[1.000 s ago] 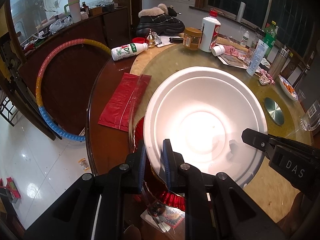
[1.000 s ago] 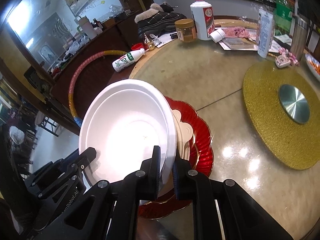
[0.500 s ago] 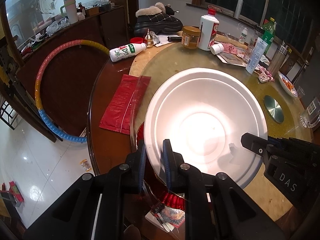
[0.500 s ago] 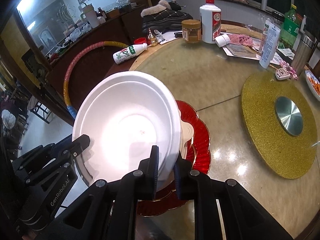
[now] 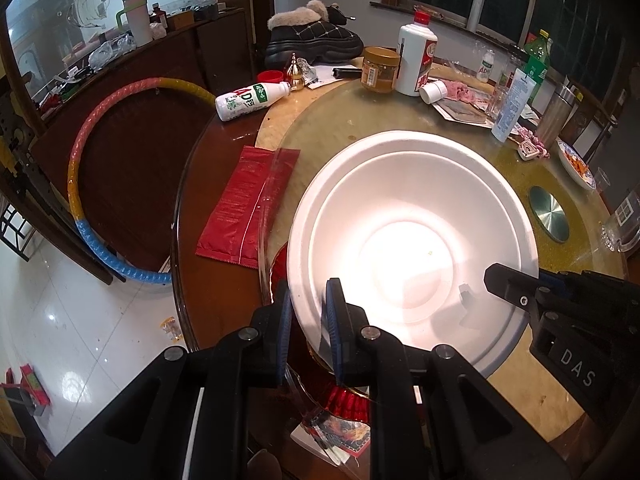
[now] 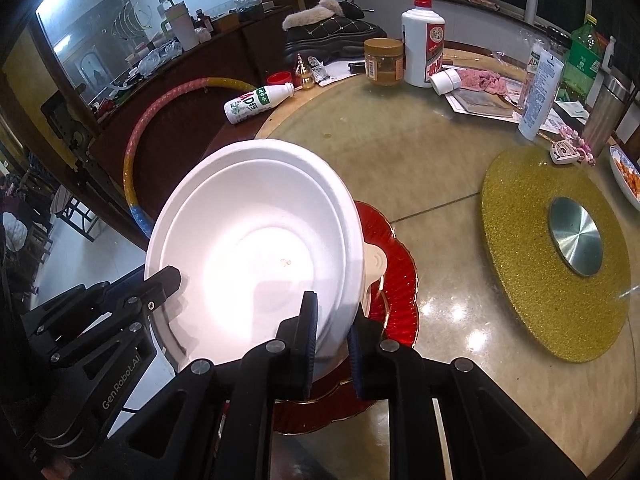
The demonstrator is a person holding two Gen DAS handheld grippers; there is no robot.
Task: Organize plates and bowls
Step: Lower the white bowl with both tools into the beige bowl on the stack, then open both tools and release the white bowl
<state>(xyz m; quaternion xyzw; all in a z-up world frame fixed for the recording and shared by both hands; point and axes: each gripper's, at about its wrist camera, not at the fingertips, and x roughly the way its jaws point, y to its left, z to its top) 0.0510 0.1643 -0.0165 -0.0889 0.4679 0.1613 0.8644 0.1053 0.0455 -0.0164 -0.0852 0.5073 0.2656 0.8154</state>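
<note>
White foam bowl (image 5: 412,248), large, with what looks like a second one nested inside. Left wrist view: the left gripper (image 5: 307,328) pinches the near rim, one blue pad (image 5: 334,320) inside the wall and the other outside. The right gripper (image 5: 516,288) reaches in from the right of the bowl and grips the opposite rim. Two grips on opposite sides, judged to keep a wide, light, flexible bowl level. Beneath the bowl's near edge, a sliver of red plate (image 5: 344,400). Left of the bowl, a red packet (image 5: 248,208) flat on the table (image 5: 360,120); beyond it a fallen milk bottle (image 5: 250,100). Far side of the bowl: jar (image 5: 380,70), white bottle (image 5: 416,60).

Right wrist view: the right gripper (image 6: 332,332) is pressed on the bowl (image 6: 256,248) rim at its near right edge, wall between the pads. The left gripper (image 6: 160,288) clamps the rim on the bowl's left. The bowl sits tilted, right edge over a beige dish (image 6: 376,266), which lies on the red plate (image 6: 400,272). Whether the bowl touches the dish cannot be told. Judgement: the bowl is being stacked on this pile, largest plate lowest. Right of the bowl, well apart, a gold turntable (image 6: 520,280).
</note>
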